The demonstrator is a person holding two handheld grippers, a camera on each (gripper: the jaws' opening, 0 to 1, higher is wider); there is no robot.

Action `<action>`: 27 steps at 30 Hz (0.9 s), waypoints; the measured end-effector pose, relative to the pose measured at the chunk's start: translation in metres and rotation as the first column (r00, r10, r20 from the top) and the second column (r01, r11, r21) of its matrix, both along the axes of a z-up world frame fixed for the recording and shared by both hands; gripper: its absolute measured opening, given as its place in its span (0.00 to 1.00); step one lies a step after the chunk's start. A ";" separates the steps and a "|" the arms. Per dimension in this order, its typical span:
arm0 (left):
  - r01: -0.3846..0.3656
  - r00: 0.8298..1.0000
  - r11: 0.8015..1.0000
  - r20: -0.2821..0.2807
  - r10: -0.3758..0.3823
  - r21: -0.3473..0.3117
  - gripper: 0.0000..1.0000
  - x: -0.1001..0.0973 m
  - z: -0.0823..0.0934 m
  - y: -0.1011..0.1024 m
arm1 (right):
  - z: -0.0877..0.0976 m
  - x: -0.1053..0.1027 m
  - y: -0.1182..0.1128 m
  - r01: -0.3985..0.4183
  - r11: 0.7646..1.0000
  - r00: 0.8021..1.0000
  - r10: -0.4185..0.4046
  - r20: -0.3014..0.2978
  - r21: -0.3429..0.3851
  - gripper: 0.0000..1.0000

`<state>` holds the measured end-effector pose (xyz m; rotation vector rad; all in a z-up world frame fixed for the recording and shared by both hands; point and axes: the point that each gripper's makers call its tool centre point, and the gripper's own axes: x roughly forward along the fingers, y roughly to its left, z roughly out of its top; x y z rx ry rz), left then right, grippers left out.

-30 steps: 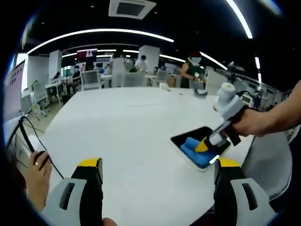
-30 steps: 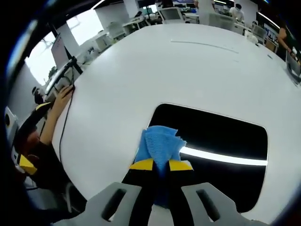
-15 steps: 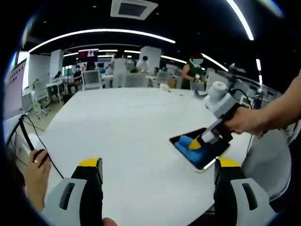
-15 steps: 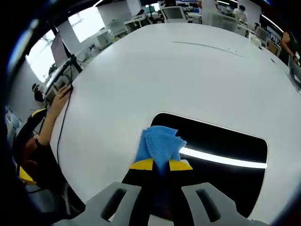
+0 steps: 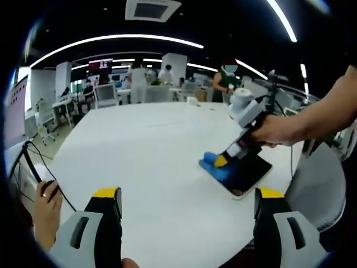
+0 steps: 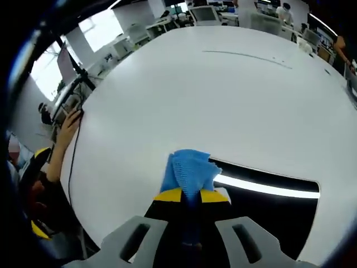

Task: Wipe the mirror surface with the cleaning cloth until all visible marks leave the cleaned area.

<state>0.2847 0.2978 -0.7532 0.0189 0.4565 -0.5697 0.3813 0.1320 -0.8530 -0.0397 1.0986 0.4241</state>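
The soft, limp cleaning cloth (image 6: 188, 172) was pinched in the closed right claw (image 6: 191, 196) at the mirror (image 6: 268, 215) edge on the counter (image 6: 184, 89); best gripped bunched. The left claw (image 5: 187, 196) was held open.

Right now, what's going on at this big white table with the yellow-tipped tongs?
A person is cleaning a dark mirror that lies flat on the white table. The right tongs are shut on a blue cleaning cloth and press it at the mirror's edge, where a ceiling light reflects. The left tongs hover open over bare table, holding nothing. Another person's hand rests at the table's edge near a black cable.
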 end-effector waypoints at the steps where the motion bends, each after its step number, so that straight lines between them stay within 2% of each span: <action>1: -0.001 1.000 1.000 0.000 0.001 -0.001 0.99 0.000 0.000 0.000 | 0.000 0.001 0.000 -0.006 1.000 1.000 0.006 0.004 -0.004 0.04; 9: -0.014 1.000 1.000 -0.004 0.014 -0.005 0.99 -0.004 0.000 0.004 | 0.001 0.011 0.000 0.002 1.000 1.000 -0.002 0.007 0.001 0.04; 17: -0.022 1.000 1.000 -0.004 0.022 -0.008 0.99 -0.005 0.000 0.006 | 0.001 0.012 0.000 -0.010 1.000 1.000 0.010 0.011 0.001 0.04; 20: -0.023 1.000 1.000 -0.004 0.023 -0.009 0.99 -0.005 0.000 0.005 | 0.000 0.013 -0.001 -0.001 1.000 1.000 0.001 0.000 0.025 0.04; 22: -0.022 1.000 1.000 -0.003 0.022 -0.009 0.99 -0.006 0.001 0.004 | 0.000 0.015 -0.001 0.037 0.997 0.999 -0.034 -0.038 0.069 0.04; 27: -0.022 1.000 1.000 0.001 0.022 -0.005 0.99 -0.009 0.002 0.005 | -0.002 0.022 0.001 -0.014 1.000 1.000 0.014 0.004 0.020 0.04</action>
